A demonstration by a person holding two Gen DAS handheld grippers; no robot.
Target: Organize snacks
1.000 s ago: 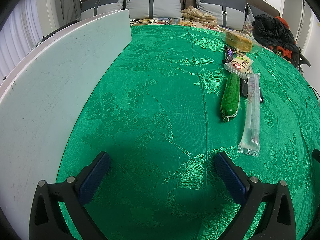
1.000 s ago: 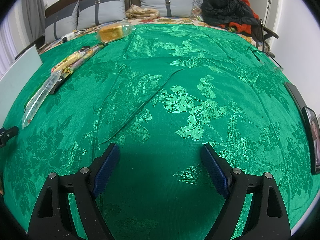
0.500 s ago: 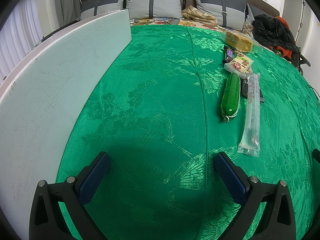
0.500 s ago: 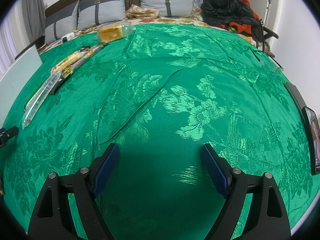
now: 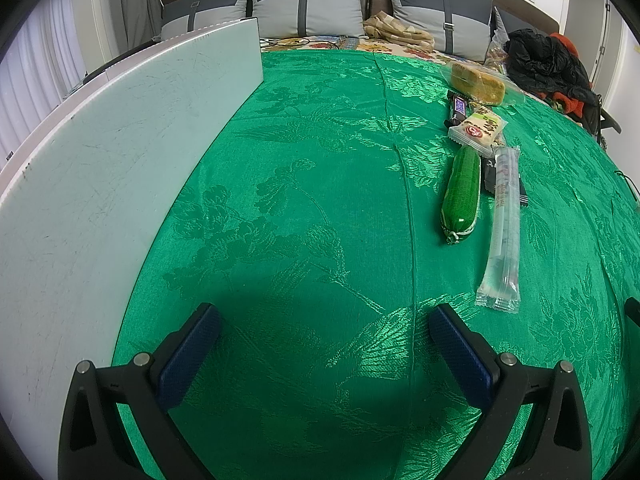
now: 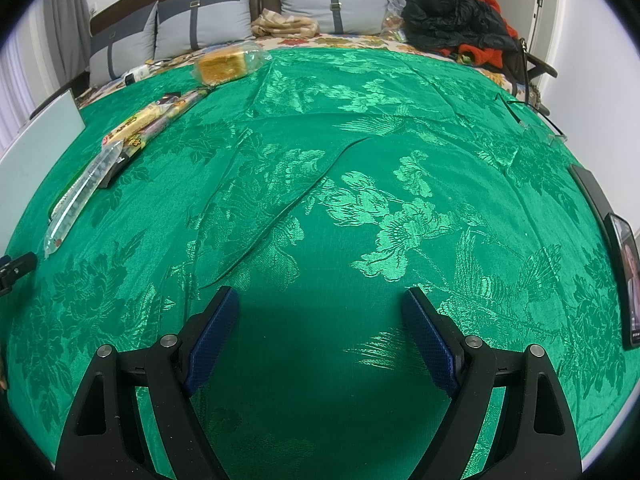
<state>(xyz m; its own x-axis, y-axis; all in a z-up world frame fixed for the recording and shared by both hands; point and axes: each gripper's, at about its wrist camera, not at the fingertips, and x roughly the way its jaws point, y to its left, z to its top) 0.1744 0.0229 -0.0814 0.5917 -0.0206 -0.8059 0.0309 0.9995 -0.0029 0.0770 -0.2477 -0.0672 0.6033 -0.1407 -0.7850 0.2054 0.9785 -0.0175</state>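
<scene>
Several snacks lie in a row on the green cloth (image 5: 304, 208), to the right in the left wrist view. Nearest is a long clear packet (image 5: 503, 224), with a green sausage-shaped pack (image 5: 462, 192) beside it, then a white biscuit packet (image 5: 478, 128), a dark bar (image 5: 457, 109) and bagged cake (image 5: 478, 82). My left gripper (image 5: 324, 324) stands open and empty above bare cloth, short of the row. In the right wrist view the clear packet (image 6: 82, 192), yellow packet (image 6: 136, 122) and cake (image 6: 224, 65) lie far left. My right gripper (image 6: 320, 308) is open and empty.
A white board (image 5: 104, 184) covers the left side beside the cloth. Grey pillows (image 5: 308, 10) line the headboard, and dark and orange clothes (image 6: 460, 20) are piled at the back right. A dark tablet (image 6: 618, 252) and glasses (image 6: 536, 120) lie at the right edge.
</scene>
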